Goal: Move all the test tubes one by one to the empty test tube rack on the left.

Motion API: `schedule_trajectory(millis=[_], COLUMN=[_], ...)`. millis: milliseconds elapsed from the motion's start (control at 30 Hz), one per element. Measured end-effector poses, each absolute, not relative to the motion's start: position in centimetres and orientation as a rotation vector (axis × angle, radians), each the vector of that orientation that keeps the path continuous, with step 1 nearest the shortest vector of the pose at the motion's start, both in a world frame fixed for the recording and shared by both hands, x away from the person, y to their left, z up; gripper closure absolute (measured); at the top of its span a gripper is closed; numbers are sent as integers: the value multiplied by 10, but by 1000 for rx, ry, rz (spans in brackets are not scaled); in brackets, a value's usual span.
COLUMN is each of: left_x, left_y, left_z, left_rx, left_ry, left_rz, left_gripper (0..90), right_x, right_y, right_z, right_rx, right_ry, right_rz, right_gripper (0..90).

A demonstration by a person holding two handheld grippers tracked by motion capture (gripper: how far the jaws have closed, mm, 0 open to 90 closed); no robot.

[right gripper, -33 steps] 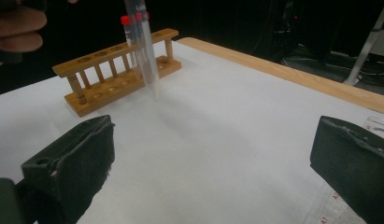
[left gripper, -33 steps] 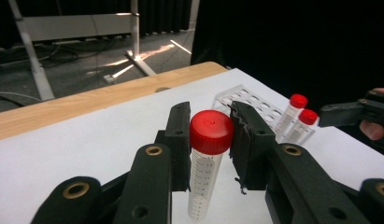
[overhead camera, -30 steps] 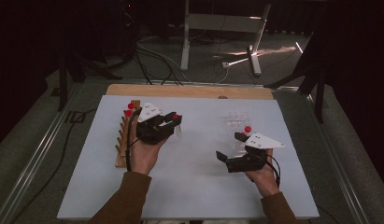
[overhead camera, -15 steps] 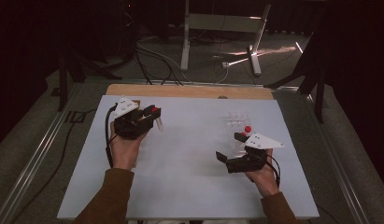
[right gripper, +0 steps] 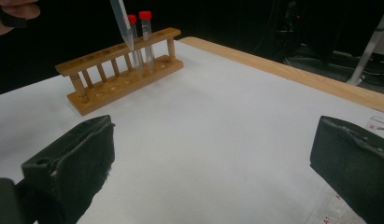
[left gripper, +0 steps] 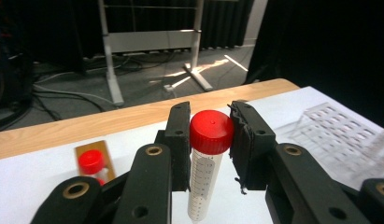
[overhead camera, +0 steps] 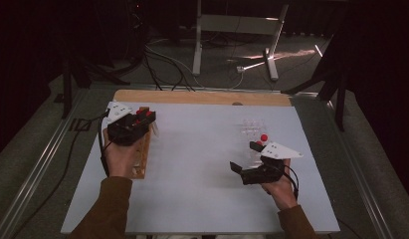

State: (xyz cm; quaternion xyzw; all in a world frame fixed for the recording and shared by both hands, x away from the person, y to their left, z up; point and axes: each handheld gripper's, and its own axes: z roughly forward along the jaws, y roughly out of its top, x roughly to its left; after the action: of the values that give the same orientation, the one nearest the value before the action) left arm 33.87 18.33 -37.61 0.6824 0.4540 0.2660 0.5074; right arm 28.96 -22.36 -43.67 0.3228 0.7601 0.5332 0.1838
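Observation:
My left gripper (left gripper: 210, 122) is shut on a clear graduated tube with a red cap (left gripper: 211, 132), held upright by its top. In the high view this gripper (overhead camera: 145, 117) hovers over the far end of a wooden tube rack (overhead camera: 142, 154) at the table's left. The right gripper view shows the held tube's pointed tip (right gripper: 124, 25) hanging just above the wooden rack (right gripper: 119, 79), beside two red-capped tubes (right gripper: 145, 32) standing in it. My right gripper (overhead camera: 244, 157) rests low on the table's right side, jaws wide apart with nothing between them.
A clear plastic rack (overhead camera: 252, 130) stands just beyond my right gripper, with one red-capped tube (overhead camera: 263, 138) in it. A wooden strip (overhead camera: 202, 97) borders the far edge of the white table top (overhead camera: 192, 164). Cables and a metal stand lie on the floor beyond.
My left hand has carried the held tube leftward, from beside the wooden rack to over its far end. The right hand has stayed put.

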Motion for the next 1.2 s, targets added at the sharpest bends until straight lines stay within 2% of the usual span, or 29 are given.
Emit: schedule_trajectory(millis=[867,1200], left_x=[341,335], left_y=[218,228], left_z=[-387,-390], left_rx=[1586,1577], left_ry=[1229,1244], left_rz=[732,714], left_gripper=[709,709], right_x=[290,290], right_y=[-224,-224], right_z=[-438,-438], right_rx=[922,925], right_ry=[2143,2144], right_rz=[1501,1499], right_gripper=[0,0])
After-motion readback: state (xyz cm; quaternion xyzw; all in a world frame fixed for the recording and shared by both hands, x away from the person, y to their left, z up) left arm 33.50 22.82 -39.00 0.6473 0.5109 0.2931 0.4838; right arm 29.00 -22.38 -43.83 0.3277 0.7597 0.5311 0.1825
